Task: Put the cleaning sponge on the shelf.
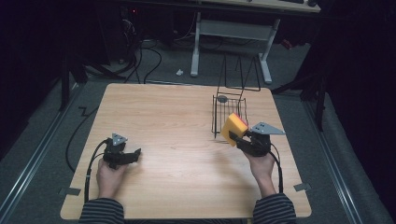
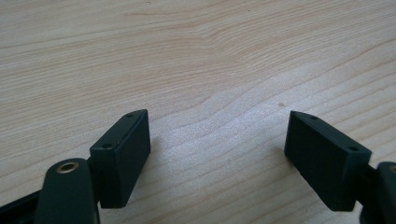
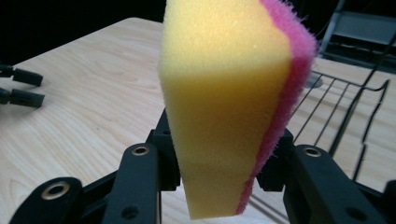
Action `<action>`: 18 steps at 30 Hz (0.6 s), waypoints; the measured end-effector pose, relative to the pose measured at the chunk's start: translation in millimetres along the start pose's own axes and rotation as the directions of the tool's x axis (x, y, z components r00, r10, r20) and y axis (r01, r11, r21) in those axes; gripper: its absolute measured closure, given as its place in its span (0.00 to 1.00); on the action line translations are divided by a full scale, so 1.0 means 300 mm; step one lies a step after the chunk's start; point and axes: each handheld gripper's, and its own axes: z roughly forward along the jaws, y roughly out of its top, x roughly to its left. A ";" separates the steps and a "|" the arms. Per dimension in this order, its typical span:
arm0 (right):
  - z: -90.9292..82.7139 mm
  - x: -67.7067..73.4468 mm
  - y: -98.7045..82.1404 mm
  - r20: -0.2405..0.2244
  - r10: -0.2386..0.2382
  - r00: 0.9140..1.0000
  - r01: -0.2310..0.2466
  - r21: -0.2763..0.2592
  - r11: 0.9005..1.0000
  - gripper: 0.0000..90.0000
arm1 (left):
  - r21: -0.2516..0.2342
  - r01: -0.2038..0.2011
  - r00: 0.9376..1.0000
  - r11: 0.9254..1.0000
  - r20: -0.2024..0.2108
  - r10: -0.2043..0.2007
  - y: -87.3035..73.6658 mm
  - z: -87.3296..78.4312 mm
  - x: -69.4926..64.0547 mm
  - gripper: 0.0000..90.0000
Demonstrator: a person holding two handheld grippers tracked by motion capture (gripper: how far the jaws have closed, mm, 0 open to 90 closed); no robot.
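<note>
Sponge clamped in my right gripper, left one empty.

My right gripper (image 1: 240,140) squeezes a yellow sponge (image 3: 224,102) with a pink scrub side, lifted at centre right of the high view, just beside a black wire basket (image 1: 219,112). My left gripper (image 2: 217,158), jaws spread, rests at lower left on the wooden table (image 1: 177,121).

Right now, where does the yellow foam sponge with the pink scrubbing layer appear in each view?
High view: yellow foam sponge with the pink scrubbing layer sits right of centre, clamped in the right tongs, just in front of the black wire basket.
Left gripper view: not in it.
Right gripper view: sponge stands centre, close up.
Shared landmark: the wire basket.
</note>
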 end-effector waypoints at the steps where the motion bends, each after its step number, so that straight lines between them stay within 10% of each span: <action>1: -0.002 -0.004 0.004 0.004 0.001 1.000 -0.001 0.000 1.000 0.67 | 0.000 0.000 1.000 1.000 0.000 0.000 0.000 0.000 0.000 0.26; 18: 0.040 -0.110 0.040 0.094 0.037 0.995 -0.039 0.026 0.999 0.67 | 0.000 0.000 1.000 1.000 0.000 0.000 0.000 0.000 0.000 0.26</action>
